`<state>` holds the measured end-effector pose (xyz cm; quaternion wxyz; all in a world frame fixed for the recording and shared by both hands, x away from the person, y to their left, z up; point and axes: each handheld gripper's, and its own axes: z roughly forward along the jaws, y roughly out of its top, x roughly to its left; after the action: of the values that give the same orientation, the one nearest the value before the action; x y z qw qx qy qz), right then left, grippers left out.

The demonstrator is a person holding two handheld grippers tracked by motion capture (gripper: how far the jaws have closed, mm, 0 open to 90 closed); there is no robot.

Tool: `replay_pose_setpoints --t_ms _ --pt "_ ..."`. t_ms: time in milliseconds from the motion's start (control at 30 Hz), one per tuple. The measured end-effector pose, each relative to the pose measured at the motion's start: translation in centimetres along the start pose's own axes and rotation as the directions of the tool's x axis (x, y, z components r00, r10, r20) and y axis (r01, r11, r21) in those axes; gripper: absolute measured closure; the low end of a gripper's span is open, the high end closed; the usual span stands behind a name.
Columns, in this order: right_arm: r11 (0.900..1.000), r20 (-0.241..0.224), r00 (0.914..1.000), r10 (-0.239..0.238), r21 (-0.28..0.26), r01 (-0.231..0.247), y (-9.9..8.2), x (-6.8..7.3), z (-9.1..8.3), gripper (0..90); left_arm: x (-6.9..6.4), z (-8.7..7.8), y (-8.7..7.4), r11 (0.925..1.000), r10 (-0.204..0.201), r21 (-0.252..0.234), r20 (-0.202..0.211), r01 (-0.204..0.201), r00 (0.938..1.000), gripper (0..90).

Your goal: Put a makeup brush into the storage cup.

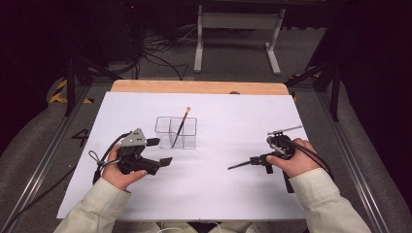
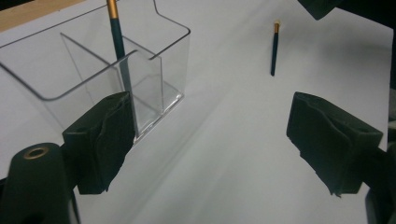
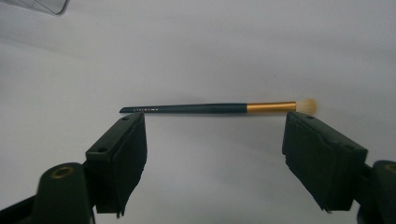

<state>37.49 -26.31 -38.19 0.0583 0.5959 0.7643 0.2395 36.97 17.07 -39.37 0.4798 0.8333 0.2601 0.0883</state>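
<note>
White paper covers the table (image 1: 145,199), with a clear two-compartment plastic organiser (image 1: 165,133) near the middle. One dark-handled makeup brush (image 1: 181,127) with a gold ferrule already leans in its right compartment. Second brush (image 3: 210,108) lies flat on the paper at about 3 o'clock, just ahead of the right gripper (image 3: 215,163), jaws apart, nothing held. Left gripper (image 2: 205,140) is open too, beside the organiser. Halfway done, I'd say.

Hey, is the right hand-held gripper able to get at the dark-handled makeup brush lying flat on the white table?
Probably yes. The right hand-held gripper has open jaws facing the dark-handled makeup brush, which lies just beyond its pads with bare white table between. Nothing blocks the way.
</note>
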Motion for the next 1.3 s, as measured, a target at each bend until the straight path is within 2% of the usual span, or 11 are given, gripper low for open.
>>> replay_pose_setpoints --t_ms 100,167,267,533,833,933,1300 --pt "0.9997 0.01 0.9998 0.02 0.017 -0.02 0.2 0.0 0.1 23.5 0.3 -0.5 -0.6 1.0 -0.001 0.001 -0.011 0.001 0.9999 16.2" --pt "0.998 0.022 0.9982 0.056 0.029 -0.057 0.4 0.1 0.3 23.5 0.4 -0.7 -0.9 1.0 -0.001 -0.002 -0.015 0.001 0.9999 16.2" --pt "0.9954 0.045 0.9953 0.087 0.037 -0.088 0.8 0.1 0.5 23.7 0.6 -0.9 -1.2 0.9999 0.01 -0.006 -0.013 -0.01 0.9999 16.2" --pt "0.9919 0.083 0.9908 0.107 0.061 -0.112 1.7 0.6 1.0 22.8 0.7 -1.2 -1.5 0.999 0.038 -0.025 0.009 -0.038 0.9992 16.2" --pt "0.9847 0.114 0.9845 0.133 0.097 -0.145 2.7 1.1 0.9 22.3 1.0 -0.8 -1.4 0.9981 0.035 -0.053 0.059 -0.032 0.9977 16.2" --pt "0.9843 0.125 0.9845 0.123 0.111 -0.137 2.8 1.3 0.9 22.3 1.0 -0.6 -1.3 0.9981 0.036 -0.053 0.063 -0.033 0.9974 16.1" --pt "0.9726 0.162 0.9771 0.138 0.164 -0.165 3.6 2.3 1.2 22.5 1.3 -0.8 -1.4 0.9976 0.026 -0.066 0.062 -0.021 0.9977 15.7"
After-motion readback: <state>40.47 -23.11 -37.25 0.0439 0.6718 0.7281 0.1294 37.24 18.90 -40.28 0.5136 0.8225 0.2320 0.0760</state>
